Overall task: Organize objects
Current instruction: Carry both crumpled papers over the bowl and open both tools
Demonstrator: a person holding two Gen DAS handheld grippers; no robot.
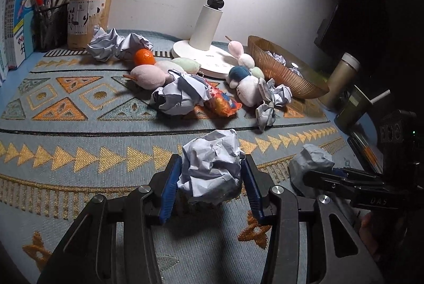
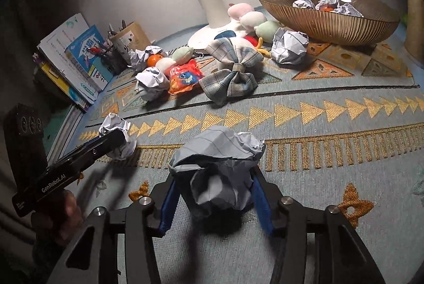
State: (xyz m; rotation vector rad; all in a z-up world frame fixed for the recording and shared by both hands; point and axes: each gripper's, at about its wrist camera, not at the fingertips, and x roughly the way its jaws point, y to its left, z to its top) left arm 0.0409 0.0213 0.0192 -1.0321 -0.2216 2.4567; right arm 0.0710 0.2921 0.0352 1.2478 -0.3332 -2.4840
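Observation:
My left gripper is shut on a crumpled white paper ball, held just above the patterned cloth; it also shows in the right wrist view. My right gripper is shut on a crumpled grey-white paper ball, which also shows in the left wrist view. A ribbed amber bowl at the back right holds several paper balls. More paper balls lie on the cloth.
Plush toys, an orange, an orange snack packet and a plaid bow lie around the white lamp base. Pen holders and books stand at the back left. Cups stand at the right.

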